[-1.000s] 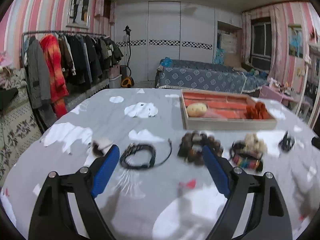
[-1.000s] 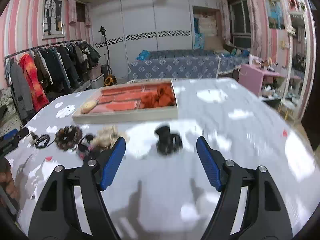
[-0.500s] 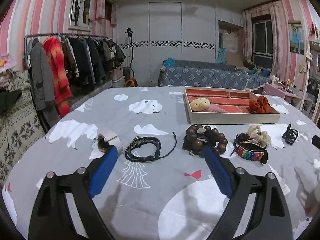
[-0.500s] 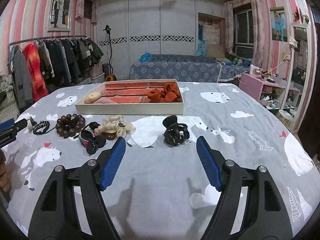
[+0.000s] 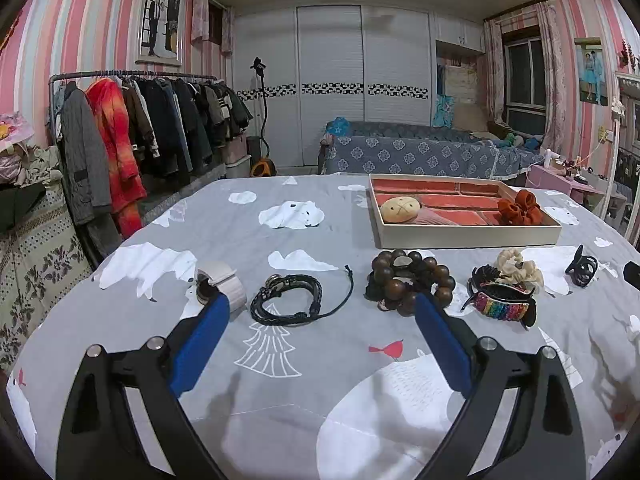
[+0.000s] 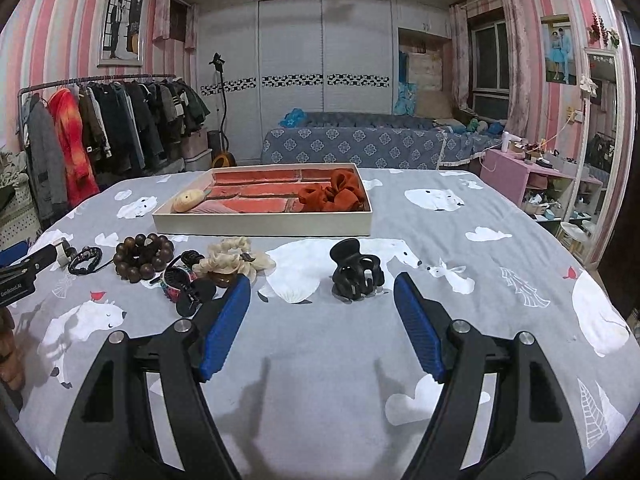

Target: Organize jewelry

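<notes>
Nearest us, our left gripper point(image 5: 322, 308) and right gripper point(image 6: 322, 286) both hang spread wide and empty above the grey bear-print tablecloth point(image 5: 320, 380). Just beyond lies a row of jewelry: a white band point(image 5: 224, 282), a black cord bracelet point(image 5: 294, 300), a wooden bead bracelet point(image 5: 410, 280), a rainbow clip point(image 5: 502, 306), a cream scrunchie point(image 5: 518, 268) and a black claw clip point(image 6: 356, 270) before the right fingers. Farther back sits the tray point(image 6: 264, 226), holding a rust scrunchie point(image 6: 334, 196) and a tan piece point(image 6: 188, 200).

Black left claw point(image 5: 322, 318), right claw point(image 6: 322, 302), blue pads, silver screws
</notes>
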